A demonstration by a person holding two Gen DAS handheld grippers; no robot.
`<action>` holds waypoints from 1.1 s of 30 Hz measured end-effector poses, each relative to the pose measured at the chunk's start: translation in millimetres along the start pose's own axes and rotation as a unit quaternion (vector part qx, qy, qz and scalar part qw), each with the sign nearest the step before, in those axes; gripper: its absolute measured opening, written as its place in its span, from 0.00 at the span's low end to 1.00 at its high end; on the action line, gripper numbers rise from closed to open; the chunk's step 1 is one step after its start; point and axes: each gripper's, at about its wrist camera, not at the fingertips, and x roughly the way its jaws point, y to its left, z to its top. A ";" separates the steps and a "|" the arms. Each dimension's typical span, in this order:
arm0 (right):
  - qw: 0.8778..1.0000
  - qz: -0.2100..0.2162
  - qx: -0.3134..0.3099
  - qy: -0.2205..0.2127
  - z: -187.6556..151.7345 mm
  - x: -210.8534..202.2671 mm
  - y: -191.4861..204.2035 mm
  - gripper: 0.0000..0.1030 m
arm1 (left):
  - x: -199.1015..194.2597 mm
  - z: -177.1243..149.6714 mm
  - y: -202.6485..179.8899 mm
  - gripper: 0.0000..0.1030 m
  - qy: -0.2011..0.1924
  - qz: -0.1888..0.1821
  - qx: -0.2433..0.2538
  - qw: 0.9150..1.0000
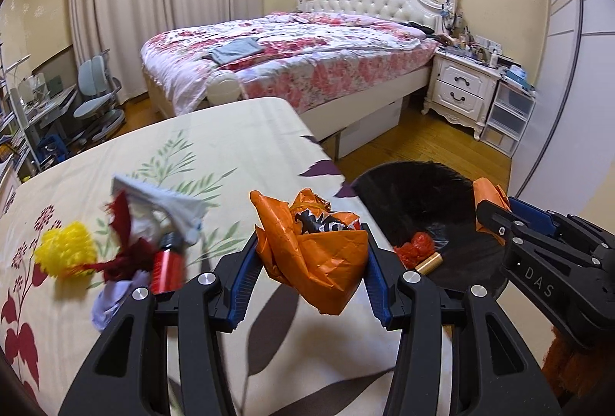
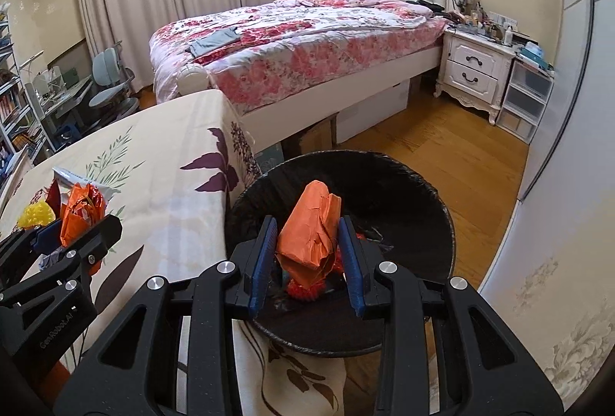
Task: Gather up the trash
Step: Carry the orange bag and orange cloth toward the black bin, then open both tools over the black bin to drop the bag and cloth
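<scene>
A floral bed (image 1: 292,50) with a white tufted headboard fills the back of the room, a white nightstand (image 1: 459,87) to its right. In front of it a table under a cream cloth printed with leaves (image 1: 215,154) takes up the near left, and just beside the table's right edge stands a round bin lined with a black bag (image 2: 434,208).

The left gripper (image 1: 313,270) is over the cloth near that right edge, its blue-padded jaws clamped on a crumpled orange wrapper (image 1: 319,254) — the wrapper sits squarely between the pads and bulges above and below them, with dark printed foil showing at its top. To the left of this gripper a small heap of litter lies on the cloth: a torn white packet (image 1: 161,198) uppermost, a dark red shred (image 1: 123,254) under it, a red cylinder with a black cap (image 1: 167,264) leaning at the heap's right side, a pale purple scrap (image 1: 111,304) nearest the camera, and a yellow mesh ball (image 1: 65,248) touching the heap's left side.

The right gripper (image 2: 309,254) hangs over the open bin, its jaws gripping a second crumpled orange paper wad (image 2: 311,235) that stands up between the pads. Below it, on the bin's floor, lie a red mesh ball (image 1: 417,247) and — just beside it — a small gold tube (image 1: 428,262).
</scene>
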 end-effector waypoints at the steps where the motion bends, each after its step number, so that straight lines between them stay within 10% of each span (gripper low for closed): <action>1: 1.000 -0.003 0.003 0.000 1.0 2.6 -4.1 0.31 | 4.0 2.3 -4.6 0.48 0.001 -0.002 0.003 1.000; 26: 0.999 -0.017 0.032 0.020 8.2 44.0 -48.5 0.32 | 70.2 24.9 -60.7 0.49 0.028 -0.011 0.041 0.999; 33: 0.998 -0.029 0.047 0.014 8.1 43.4 -56.2 0.38 | 69.8 27.8 -60.5 0.72 0.023 -0.008 0.039 0.999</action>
